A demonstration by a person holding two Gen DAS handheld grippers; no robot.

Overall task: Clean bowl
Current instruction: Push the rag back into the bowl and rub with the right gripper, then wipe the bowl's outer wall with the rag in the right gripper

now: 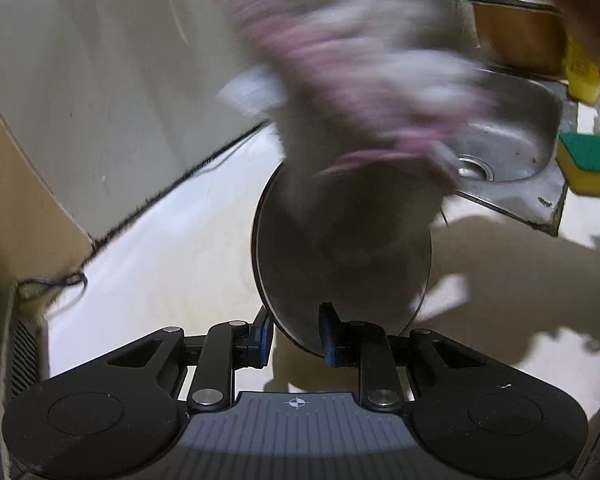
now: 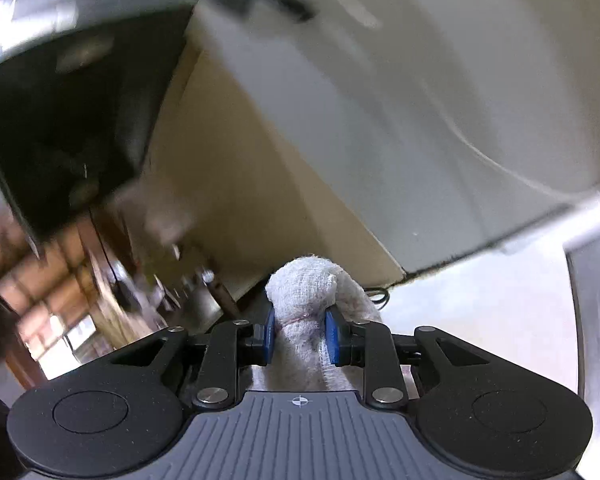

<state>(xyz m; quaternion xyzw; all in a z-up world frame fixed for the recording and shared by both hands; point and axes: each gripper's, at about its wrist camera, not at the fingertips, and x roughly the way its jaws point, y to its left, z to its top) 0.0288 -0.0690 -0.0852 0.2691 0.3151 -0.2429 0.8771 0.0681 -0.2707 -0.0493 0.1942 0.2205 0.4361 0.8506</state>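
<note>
Bowl, a round shiny metal one point(image 1: 300, 280), sat tilted on edge in the left wrist view, its rim pinched between the blue pads of the left gripper point(image 1: 296, 334). Jaws were narrowed onto the rim, one pad on each side of the thin wall. The bowl was held above a pale countertop point(image 1: 160, 260), its opening turned to the right. A white cloth with pink stripes point(image 1: 352, 80) hung down into the bowl from above, heavily motion-blurred, so its exact contact with the inside could not be told. Behind it to the right lay a stainless steel sink point(image 1: 512, 140) with a round drain point(image 1: 474, 168). A yellow sponge with a green scouring top point(image 1: 588, 164) rested at the sink's right edge, and a yellow bottle point(image 1: 582, 76) stood further back. A beige wall point(image 1: 100, 80) ran along the left, with a dark seam where it met the counter.

In the right wrist view, the right gripper point(image 2: 300, 334) was clamped on the white cloth point(image 2: 304, 292), blue pads pressing into both sides of a bunched fold that bulged above the fingers. A shiny curved metal edge point(image 2: 592, 280), blurred, showed at far right; whether it was the bowl could not be told. A dark opening point(image 2: 60, 140) filled the upper left, blurred.
</note>
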